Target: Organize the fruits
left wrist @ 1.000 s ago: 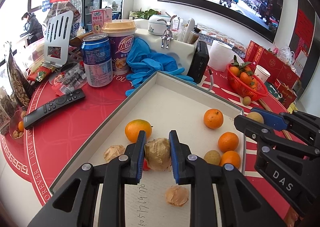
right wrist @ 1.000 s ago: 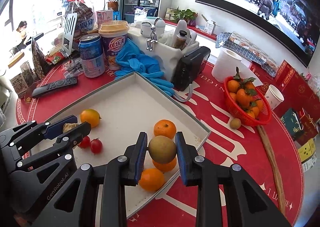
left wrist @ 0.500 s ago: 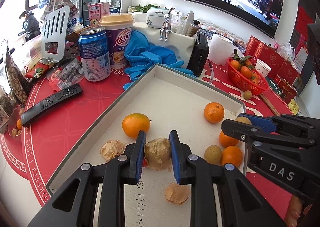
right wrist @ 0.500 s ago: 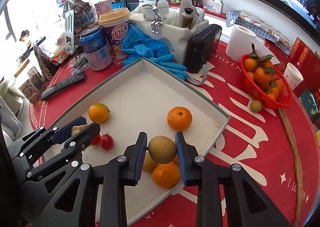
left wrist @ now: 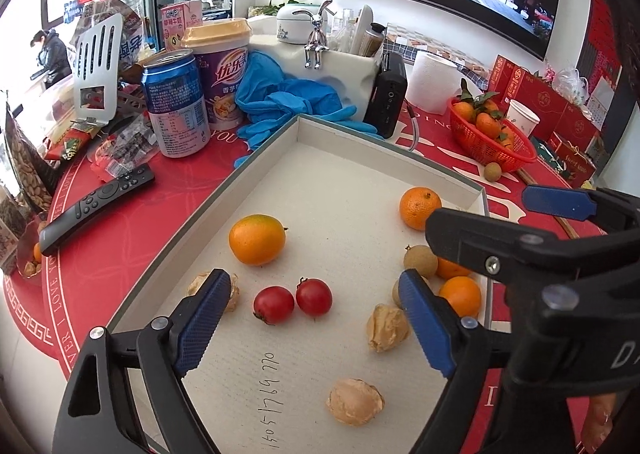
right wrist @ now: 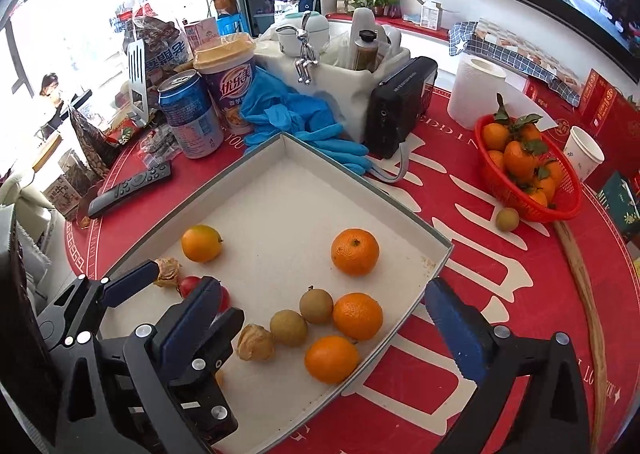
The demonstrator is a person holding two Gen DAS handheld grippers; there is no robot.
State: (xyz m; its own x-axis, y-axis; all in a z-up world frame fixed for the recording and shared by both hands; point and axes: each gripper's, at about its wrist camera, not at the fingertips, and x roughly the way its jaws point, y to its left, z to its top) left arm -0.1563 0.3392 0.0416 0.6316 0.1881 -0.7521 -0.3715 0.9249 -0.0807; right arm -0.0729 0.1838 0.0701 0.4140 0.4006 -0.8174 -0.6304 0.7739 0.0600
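A shallow white tray [left wrist: 380, 146] [right wrist: 360, 182] holds oranges [left wrist: 257, 240] [right wrist: 355, 252], two cherry tomatoes [left wrist: 274, 304], two longans [right wrist: 288, 328] and husked physalis [left wrist: 387, 328] [right wrist: 255, 342]. My left gripper [left wrist: 316, 318] hovers over the near left of the tray, its jaws opening wide. The tomatoes and one physalis lie loose between its fingers. My right gripper [right wrist: 324, 330] is over the tray's near right corner, its jaws opening too. The longans and two oranges [right wrist: 357, 316] lie untouched between its fingers. Each gripper shows at the edge of the other's view.
A red basket of mandarins [right wrist: 528, 174] stands right of the tray, with a loose longan [right wrist: 507, 219] and a wooden stick [right wrist: 580, 274] beside it. Behind the tray are a blue can [left wrist: 176, 106], a cup, blue gloves [left wrist: 288, 102], a black radio [right wrist: 400, 106] and a remote [left wrist: 96, 202].
Both grippers went from shut to wide open. The left let go of a physalis and the right let go of a longan; both fruits now lie on the tray.
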